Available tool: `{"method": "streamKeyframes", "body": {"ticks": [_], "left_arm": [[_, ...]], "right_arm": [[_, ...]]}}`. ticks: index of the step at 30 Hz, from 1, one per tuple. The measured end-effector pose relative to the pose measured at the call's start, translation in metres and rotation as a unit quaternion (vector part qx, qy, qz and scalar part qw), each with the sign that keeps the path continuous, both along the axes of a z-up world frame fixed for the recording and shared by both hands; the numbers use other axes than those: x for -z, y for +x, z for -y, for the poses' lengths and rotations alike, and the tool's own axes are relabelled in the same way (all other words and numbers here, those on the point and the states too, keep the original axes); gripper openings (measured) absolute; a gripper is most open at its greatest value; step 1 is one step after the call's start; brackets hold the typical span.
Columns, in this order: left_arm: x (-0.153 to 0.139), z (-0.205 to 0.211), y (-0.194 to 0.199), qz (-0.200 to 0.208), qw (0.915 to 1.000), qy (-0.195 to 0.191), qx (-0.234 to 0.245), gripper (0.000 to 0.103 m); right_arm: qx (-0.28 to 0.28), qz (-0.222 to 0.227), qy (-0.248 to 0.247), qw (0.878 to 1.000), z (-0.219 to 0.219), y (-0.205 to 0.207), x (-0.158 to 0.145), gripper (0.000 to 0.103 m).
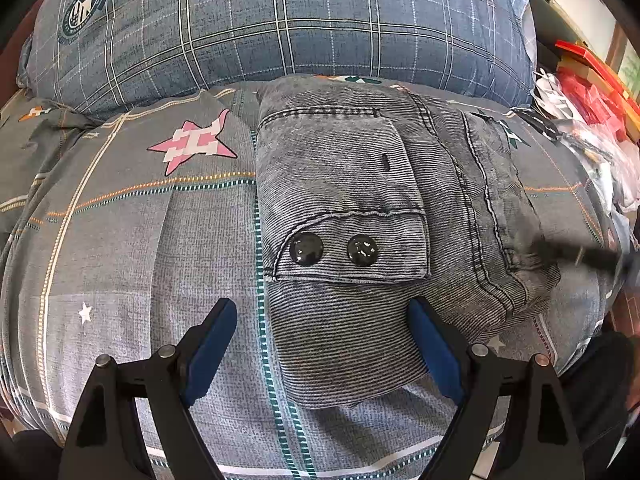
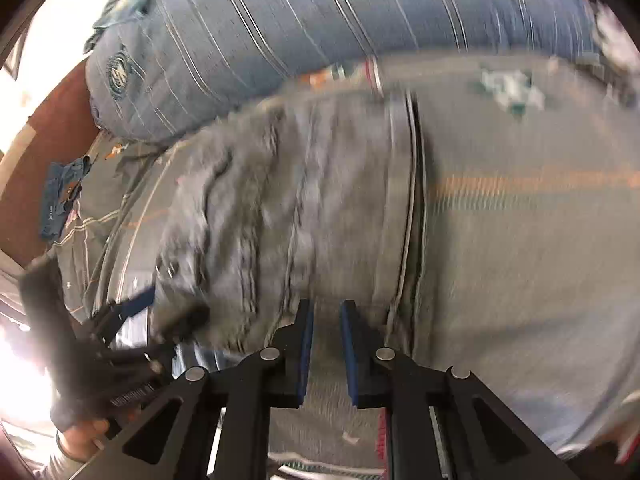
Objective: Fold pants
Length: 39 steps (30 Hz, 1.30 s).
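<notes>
On the grey star-printed bedspread [image 1: 140, 248], near the plaid pillow [image 1: 280, 20], the folded corduroy pants [image 1: 360, 184] lie thick and soft, probably best taken at the near edge, left gripper [image 1: 322, 344] wide and empty, right gripper [image 2: 326, 350] narrow, holding nothing.

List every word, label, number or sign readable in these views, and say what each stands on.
No text can be read for certain.
Round crest on the plaid pillow: its lettering is too small to read in the left wrist view and blurred in the right wrist view.
White print on the left gripper, seen in the right wrist view: blurred, unreadable.
Pants: two plain black buttons, no visible label.
Bedsheet: star patterns only, no words.
</notes>
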<state>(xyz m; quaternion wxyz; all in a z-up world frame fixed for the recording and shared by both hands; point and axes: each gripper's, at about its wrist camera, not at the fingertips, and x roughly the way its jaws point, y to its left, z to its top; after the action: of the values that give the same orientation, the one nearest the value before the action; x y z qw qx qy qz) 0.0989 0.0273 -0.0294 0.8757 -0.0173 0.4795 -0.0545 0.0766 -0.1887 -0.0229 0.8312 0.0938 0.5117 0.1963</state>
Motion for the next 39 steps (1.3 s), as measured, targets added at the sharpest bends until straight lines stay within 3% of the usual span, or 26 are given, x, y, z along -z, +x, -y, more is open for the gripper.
{"method": "streamKeyframes", "body": {"ticks": [3, 5, 6, 8, 10, 11, 17, 20, 23, 27, 30, 32, 39], "left_arm": [[0.000, -0.001, -0.001, -0.001, 1.0000, -0.004, -0.002, 0.089], [0.000, -0.001, -0.001, -0.002, 1.0000, -0.003, -0.002, 0.089], [0.000, 0.000, -0.001, -0.002, 1.0000, -0.002, -0.001, 0.089], [0.000, -0.001, -0.001, -0.003, 1.0000, -0.001, 0.000, 0.089], [0.000, -0.001, 0.000, -0.004, 1.0000, -0.003, 0.000, 0.089], [0.000, -0.001, 0.001, -0.005, 1.0000, -0.004, 0.001, 0.089], [-0.005, -0.004, 0.003, -0.005, 0.9999, -0.014, 0.006, 0.088], [-0.022, -0.017, -0.002, 0.020, 0.9986, -0.048, 0.008, 0.088], [-0.036, -0.046, 0.002, 0.039, 0.9937, -0.103, -0.023, 0.088], [-0.023, -0.073, 0.024, 0.005, 0.9869, -0.149, -0.060, 0.088], [-0.010, -0.072, 0.034, -0.021, 0.9834, -0.171, -0.056, 0.087], [-0.005, -0.068, 0.037, -0.029, 0.9814, -0.181, -0.055, 0.087], [0.003, -0.059, 0.054, -0.053, 0.9743, -0.213, -0.050, 0.087]], "right_arm": [[-0.006, 0.023, 0.007, 1.000, -0.008, 0.027, -0.022, 0.023], [-0.010, 0.016, 0.017, 1.000, -0.017, 0.056, -0.023, 0.043], [-0.010, 0.015, 0.021, 1.000, -0.020, 0.068, -0.021, 0.045], [-0.004, 0.006, 0.007, 1.000, -0.022, 0.093, -0.007, 0.045], [0.019, -0.045, -0.030, 0.998, -0.012, 0.112, 0.027, 0.046], [0.020, -0.050, -0.012, 0.998, -0.007, 0.115, 0.038, 0.046], [0.018, -0.004, 0.003, 1.000, -0.002, 0.081, 0.001, 0.048], [0.030, -0.001, 0.035, 0.999, 0.023, 0.054, -0.004, 0.048], [0.052, -0.028, 0.085, 0.995, 0.052, 0.030, 0.009, 0.052], [0.065, -0.070, 0.122, 0.988, 0.068, 0.015, 0.036, 0.052], [0.062, -0.084, 0.150, 0.983, 0.069, 0.014, 0.045, 0.052], [0.065, -0.082, 0.130, 0.986, 0.067, 0.021, 0.046, 0.052], [0.053, -0.095, 0.133, 0.985, 0.059, 0.040, 0.053, 0.054]]}}
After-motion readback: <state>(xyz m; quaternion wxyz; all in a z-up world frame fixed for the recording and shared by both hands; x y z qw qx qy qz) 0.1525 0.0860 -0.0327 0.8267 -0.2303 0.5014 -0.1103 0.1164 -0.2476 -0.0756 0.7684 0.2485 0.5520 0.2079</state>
